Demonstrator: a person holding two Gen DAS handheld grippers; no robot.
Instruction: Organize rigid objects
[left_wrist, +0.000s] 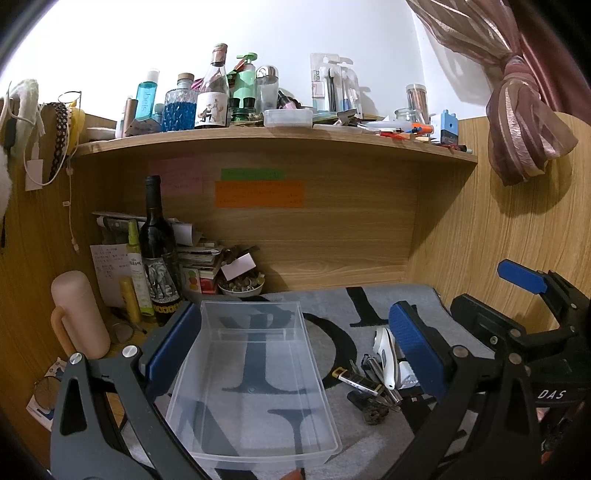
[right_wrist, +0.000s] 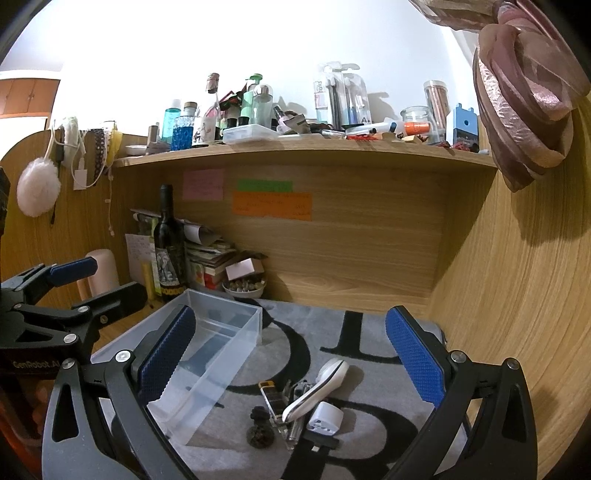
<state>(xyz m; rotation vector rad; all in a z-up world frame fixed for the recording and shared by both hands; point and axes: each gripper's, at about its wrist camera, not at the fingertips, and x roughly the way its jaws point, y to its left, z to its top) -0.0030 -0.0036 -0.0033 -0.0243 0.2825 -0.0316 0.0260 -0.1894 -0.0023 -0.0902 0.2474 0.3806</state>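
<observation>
A clear, empty plastic bin (left_wrist: 255, 373) lies on the grey mat and appears between the spread fingers of my left gripper (left_wrist: 295, 347), which is open and holds nothing. To the bin's right is a small pile: a white handled device (right_wrist: 317, 384), a white plug adapter (right_wrist: 325, 421), a black-and-yellow lighter (right_wrist: 269, 395), a metal tool (right_wrist: 291, 417) and a dark lump (right_wrist: 260, 432). My right gripper (right_wrist: 291, 354) hovers open just behind this pile, touching none of it. The same bin (right_wrist: 207, 350) sits partly behind its left finger. The pile (left_wrist: 376, 373) lies just left of my left gripper's right finger.
A grey mat (right_wrist: 362, 332) with black letters covers the desk. A wine bottle (left_wrist: 157, 251), a pink cup (left_wrist: 79, 314), stacked papers and a bowl of stones (left_wrist: 242, 286) crowd the back left corner. A cluttered shelf (left_wrist: 273, 136) overhangs. A wooden wall (right_wrist: 517, 295) closes the right side.
</observation>
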